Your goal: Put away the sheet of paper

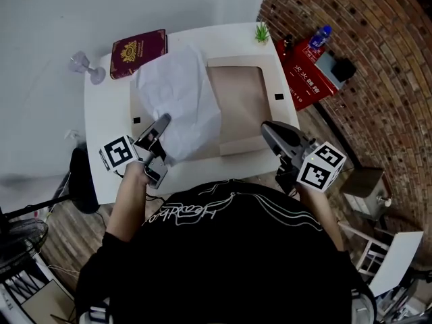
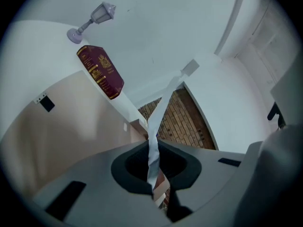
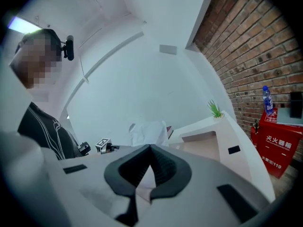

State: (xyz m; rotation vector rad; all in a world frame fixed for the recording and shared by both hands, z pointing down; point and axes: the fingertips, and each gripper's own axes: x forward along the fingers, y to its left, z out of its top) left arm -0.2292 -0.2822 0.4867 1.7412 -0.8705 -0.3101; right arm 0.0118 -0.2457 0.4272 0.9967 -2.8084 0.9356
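Head view: white worktop w/ a shallow tan tray in its middle. The crumpled paper lies over the tray's left half & rim. Left gripper is at the paper's 7 o'clock corner, fingers clamped on it. Right gripper is at the tray's 5 o'clock, apart from the paper. Red book at the paper's 11 o'clock; small plant at the worktop's 1 o'clock corner. Brick wall at 3 o'clock w/ a red box at its foot; wood floor below.

Left gripper view: left gripper has its fingers pressed tight on the paper, seen edge-on as a thin strip running to 1 o'clock. Book at 10 o'clock, tray at 9.

Right gripper view: right gripper has its fingers together, tips touching, nothing between. Paper just beyond at 12 o'clock; plant at 2; brick wall & red box at 3. Other walls are white.
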